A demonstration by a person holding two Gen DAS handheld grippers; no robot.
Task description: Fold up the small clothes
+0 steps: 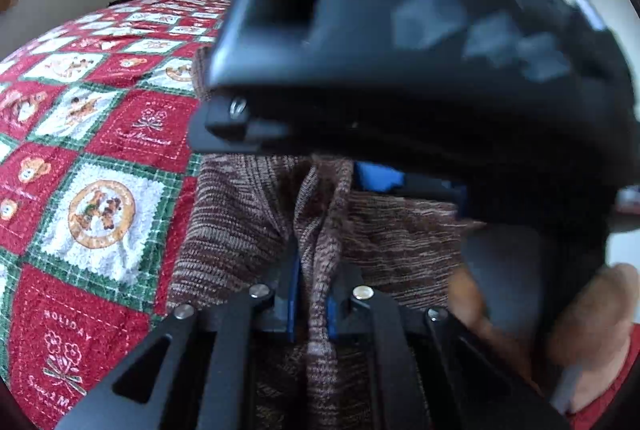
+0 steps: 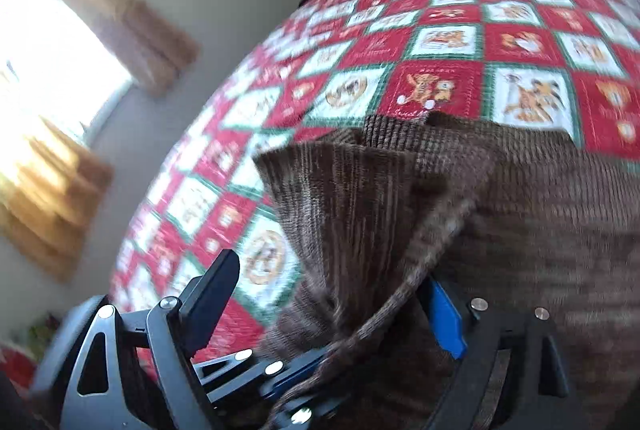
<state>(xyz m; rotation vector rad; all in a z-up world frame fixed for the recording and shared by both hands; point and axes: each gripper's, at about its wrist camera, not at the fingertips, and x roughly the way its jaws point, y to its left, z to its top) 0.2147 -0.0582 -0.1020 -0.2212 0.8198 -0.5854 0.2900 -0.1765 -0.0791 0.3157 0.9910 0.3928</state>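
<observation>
Knitwear is mid-fold: a brown marled sweater (image 1: 240, 222) lies on the bed (image 1: 100, 158), over the red, green and white holiday quilt, toward the bed's near edge. The left gripper (image 1: 311, 294) is clenched on a raised ridge of the knit, its blue-padded fingers pressed against the fabric from both sides. The right gripper (image 2: 324, 294) stands released, jaws spread wide; a loose fold of the sweater (image 2: 352, 198) droops between them, and I cannot tell whether either pad touches it.

My judgement: one fold has just been let go on the right while the left anchors the cloth. Next, the right gripper would need a fresh hold on a free edge, then carry it across without dragging the pinned part.

The sweater looks soft, ribbed and thick, rumpled with one flap standing up rather than lying flat.
</observation>
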